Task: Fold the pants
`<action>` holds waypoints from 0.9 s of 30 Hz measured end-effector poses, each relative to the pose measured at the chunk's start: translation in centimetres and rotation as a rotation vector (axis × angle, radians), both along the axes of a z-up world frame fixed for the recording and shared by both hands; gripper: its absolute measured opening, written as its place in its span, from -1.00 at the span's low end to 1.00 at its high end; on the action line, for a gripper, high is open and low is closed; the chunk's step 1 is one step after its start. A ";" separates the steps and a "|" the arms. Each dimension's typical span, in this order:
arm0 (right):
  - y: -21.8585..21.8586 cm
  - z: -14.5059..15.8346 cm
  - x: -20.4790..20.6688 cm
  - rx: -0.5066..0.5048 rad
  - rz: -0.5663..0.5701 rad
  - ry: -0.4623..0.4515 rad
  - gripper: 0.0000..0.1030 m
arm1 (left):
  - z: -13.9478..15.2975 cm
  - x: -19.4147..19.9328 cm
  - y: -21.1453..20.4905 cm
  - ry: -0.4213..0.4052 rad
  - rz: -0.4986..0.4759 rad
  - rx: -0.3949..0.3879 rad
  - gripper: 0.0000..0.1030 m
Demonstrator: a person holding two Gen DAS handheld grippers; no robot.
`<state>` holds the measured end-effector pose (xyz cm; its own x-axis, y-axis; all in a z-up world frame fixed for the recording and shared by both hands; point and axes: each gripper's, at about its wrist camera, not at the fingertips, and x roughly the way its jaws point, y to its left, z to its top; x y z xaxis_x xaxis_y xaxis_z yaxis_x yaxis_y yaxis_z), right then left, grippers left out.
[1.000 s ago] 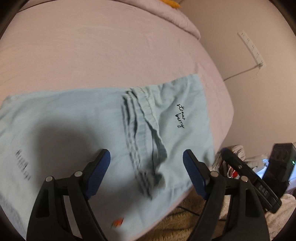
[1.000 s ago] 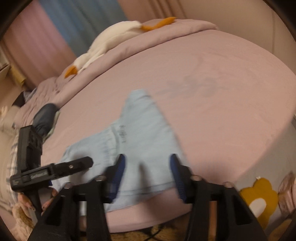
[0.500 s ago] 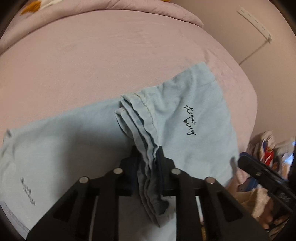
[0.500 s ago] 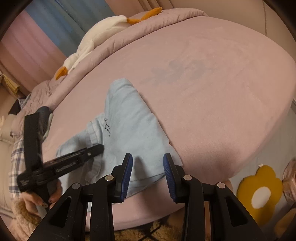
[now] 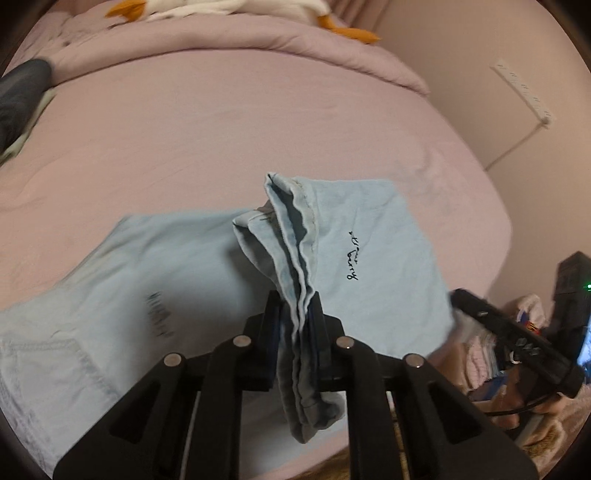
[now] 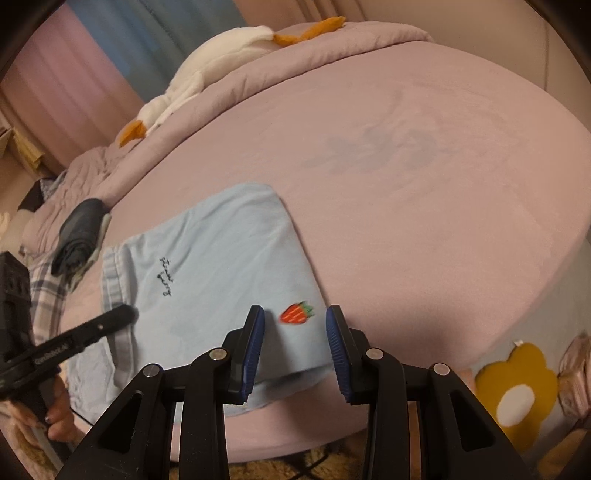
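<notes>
- Left tool [image 5: 295,325] is clamped on the bunched waistband of the light blue pants [image 5: 369,258], lifting it off the pink bed [image 5: 221,140]
- Right tool [image 6: 295,343] hangs with fingers apart over the strawberry patch [image 6: 296,314], pants spread near the bed's edge

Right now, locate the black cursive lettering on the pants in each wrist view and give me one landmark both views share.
Left wrist view: the black cursive lettering sits right of centre on the light blue pants, just right of the bunched hem in the left gripper.
Right wrist view: left of centre, up-left of the strawberry patch and the open right gripper.
Shared landmark: the white plush goose at the bed's far end.
</notes>
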<state>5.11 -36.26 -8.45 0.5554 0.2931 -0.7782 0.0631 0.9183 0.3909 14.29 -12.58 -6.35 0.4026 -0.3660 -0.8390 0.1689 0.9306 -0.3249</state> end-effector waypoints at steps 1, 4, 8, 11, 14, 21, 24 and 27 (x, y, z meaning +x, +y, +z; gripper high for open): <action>0.2 -0.2 0.1 -0.001 0.007 0.006 -0.27 | -0.8 0.0 1.0 0.018 0.018 -0.003 -0.74; 0.8 -1.1 0.5 0.000 0.024 0.036 -0.27 | -3.3 0.2 2.3 0.075 0.043 0.016 -0.53; 1.1 -2.0 0.8 -0.037 0.018 0.065 -0.27 | -4.2 -0.4 3.2 0.077 0.070 0.018 -0.53; 0.9 -2.1 0.7 -0.041 0.011 0.073 -0.27 | -4.4 -0.8 3.7 0.086 0.078 0.006 -0.53; 0.8 -2.2 0.6 -0.049 0.006 0.080 -0.27 | -4.2 -1.0 3.6 0.087 0.076 0.006 -0.52; 1.2 -2.3 0.7 -0.102 0.008 0.075 -0.26 | -3.9 -2.3 4.7 0.095 0.084 -0.004 -0.51; 1.0 -2.4 0.5 -0.100 0.011 0.062 -0.25 | -4.1 -2.4 4.7 0.094 0.094 -0.004 -0.51; 0.8 -2.6 0.4 -0.087 0.015 0.048 -0.25 | -4.3 -2.5 4.1 0.079 0.105 0.005 -0.49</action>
<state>5.52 -35.44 -11.07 0.5132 0.2308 -0.8266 0.0660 0.9497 0.3061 11.79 -8.45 -10.63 0.3713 -0.3212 -0.8712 0.0445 0.9433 -0.3289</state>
